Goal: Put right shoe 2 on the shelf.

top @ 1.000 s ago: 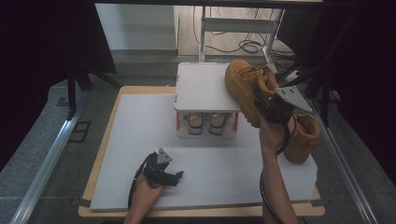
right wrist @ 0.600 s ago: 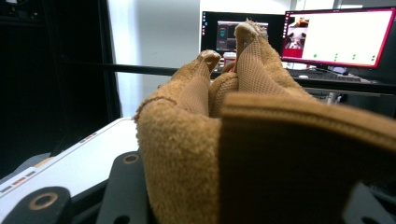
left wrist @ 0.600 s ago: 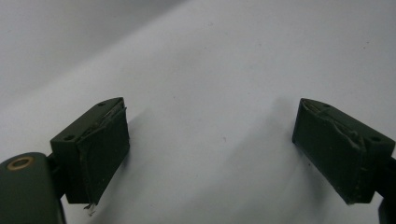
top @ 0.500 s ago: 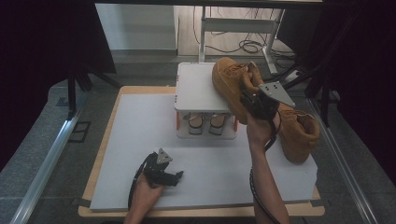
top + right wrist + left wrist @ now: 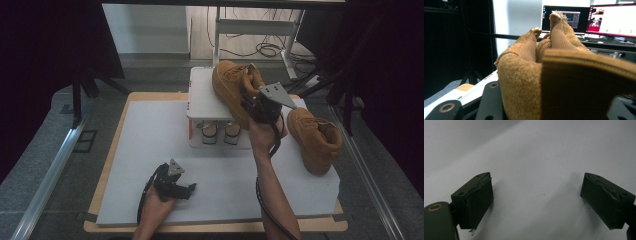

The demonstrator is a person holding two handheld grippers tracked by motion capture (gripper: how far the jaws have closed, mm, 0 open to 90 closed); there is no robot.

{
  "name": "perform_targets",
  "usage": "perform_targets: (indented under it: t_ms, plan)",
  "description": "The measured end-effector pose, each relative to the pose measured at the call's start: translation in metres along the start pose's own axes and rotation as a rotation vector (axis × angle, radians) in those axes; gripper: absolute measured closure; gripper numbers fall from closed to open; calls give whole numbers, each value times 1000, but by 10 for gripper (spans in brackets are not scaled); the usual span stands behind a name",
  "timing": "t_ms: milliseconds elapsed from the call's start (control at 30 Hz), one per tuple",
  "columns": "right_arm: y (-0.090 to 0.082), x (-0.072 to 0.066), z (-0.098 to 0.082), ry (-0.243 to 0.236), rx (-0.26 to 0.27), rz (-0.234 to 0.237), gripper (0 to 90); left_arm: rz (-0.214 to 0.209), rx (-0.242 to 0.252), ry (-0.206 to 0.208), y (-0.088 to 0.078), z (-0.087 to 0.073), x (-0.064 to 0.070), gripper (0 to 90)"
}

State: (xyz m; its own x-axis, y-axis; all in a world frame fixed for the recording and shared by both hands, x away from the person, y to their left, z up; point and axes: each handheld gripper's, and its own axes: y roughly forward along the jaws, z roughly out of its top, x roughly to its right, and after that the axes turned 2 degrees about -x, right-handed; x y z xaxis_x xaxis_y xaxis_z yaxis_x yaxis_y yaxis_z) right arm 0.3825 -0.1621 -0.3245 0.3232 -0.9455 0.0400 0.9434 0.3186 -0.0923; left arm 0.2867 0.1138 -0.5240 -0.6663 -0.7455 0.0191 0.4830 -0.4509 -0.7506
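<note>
A tan suede boot is held above the top of a white shoe rack, with my right gripper shut on its collar. In the right gripper view the boot's padded collar stands close up between the black jaws. The second tan boot stands upright on the white mat, to the right of the rack. Near the mat's front edge my left gripper rests open; its fingers stand wide apart over bare mat, with nothing between them.
A pair of shoes sits on the rack's lower shelf. The mat lies on a wooden board. Monitors glow beyond the table. A metal frame and cables stand behind the rack.
My right gripper has carried the boot leftward, from above the other boot to over the rack's top. The left gripper has stayed in place.
</note>
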Motion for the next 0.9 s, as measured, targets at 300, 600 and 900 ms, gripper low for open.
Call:
perform_targets:
  t_ms: [300,600,900]
  plan:
    - [16,-19,3,-7,-4,40,529,0,-1,1,0,0,0,105]
    - [33,-34,4,12,-10,67,528,0,2,0,0,0,0,105]
    - [51,-42,3,21,-17,70,525,0,3,-1,0,0,0,105]
